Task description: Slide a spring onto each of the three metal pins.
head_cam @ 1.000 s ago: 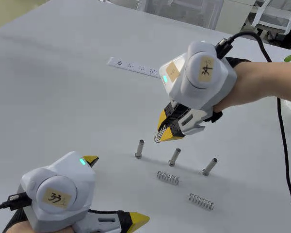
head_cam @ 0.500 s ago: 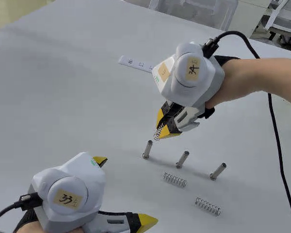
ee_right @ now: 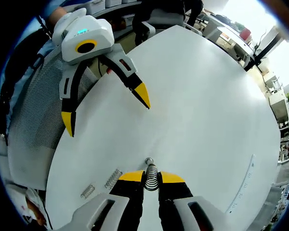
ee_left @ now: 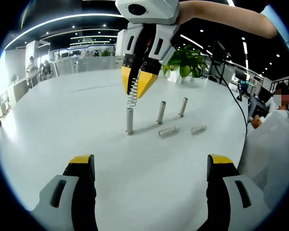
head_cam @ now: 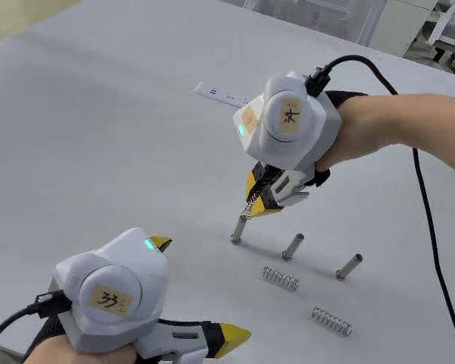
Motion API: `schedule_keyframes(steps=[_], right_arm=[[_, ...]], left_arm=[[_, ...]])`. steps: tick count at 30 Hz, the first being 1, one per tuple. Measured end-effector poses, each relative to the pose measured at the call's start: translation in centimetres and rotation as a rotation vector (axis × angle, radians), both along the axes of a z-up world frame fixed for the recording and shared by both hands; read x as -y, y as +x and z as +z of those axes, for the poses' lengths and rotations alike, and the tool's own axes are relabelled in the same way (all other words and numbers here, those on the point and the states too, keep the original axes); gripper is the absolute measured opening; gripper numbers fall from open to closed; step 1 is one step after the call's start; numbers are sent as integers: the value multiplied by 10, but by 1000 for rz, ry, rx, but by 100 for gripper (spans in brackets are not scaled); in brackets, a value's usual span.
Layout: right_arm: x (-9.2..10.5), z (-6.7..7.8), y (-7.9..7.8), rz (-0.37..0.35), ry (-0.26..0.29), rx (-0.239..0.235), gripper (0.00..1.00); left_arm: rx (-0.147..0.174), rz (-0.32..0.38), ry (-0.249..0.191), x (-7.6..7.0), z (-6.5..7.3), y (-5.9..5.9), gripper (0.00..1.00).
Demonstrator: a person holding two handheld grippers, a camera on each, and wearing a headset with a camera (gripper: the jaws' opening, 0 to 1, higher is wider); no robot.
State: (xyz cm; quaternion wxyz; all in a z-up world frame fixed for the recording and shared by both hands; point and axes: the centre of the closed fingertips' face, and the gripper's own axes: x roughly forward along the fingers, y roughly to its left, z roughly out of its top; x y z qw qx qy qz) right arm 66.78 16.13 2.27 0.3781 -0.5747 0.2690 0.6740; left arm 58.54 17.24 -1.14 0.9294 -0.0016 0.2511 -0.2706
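Three short metal pins stand in a row on the white table: the left pin (head_cam: 238, 229), middle pin (head_cam: 293, 246) and right pin (head_cam: 349, 266). My right gripper (head_cam: 258, 205) is shut on a spring (head_cam: 249, 205) that hangs tilted, its lower end right at the left pin's top (ee_right: 148, 161). In the left gripper view that spring (ee_left: 132, 96) hovers just over the left pin (ee_left: 129, 121). Two loose springs (head_cam: 280, 278) (head_cam: 331, 321) lie in front of the pins. My left gripper (head_cam: 197, 292) is open at the near left, holding nothing.
A white power strip (head_cam: 224, 95) lies flat at the far side of the table. A black cable (head_cam: 432, 227) trails from the right gripper across the right side. A green plant (ee_left: 188, 62) stands beyond the table's edge.
My right gripper has carried the spring left and slightly down, so its lower end now meets the left pin's top. The head camera has shifted. The left gripper stays open.
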Motion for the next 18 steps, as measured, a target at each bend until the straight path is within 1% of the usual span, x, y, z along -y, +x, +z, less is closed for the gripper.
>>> schedule_keyframes(steps=[6, 11, 18], right_arm=[[0, -4, -3, 0, -10, -7, 8], [-2, -6, -2, 5, -13, 0, 8], [-1, -9, -3, 4, -24, -7, 8]], left_arm=[[0, 1, 1, 0, -1, 0, 95], [0, 6, -1, -1, -1, 0, 95], [-6, 8, -5, 0, -2, -1, 94]])
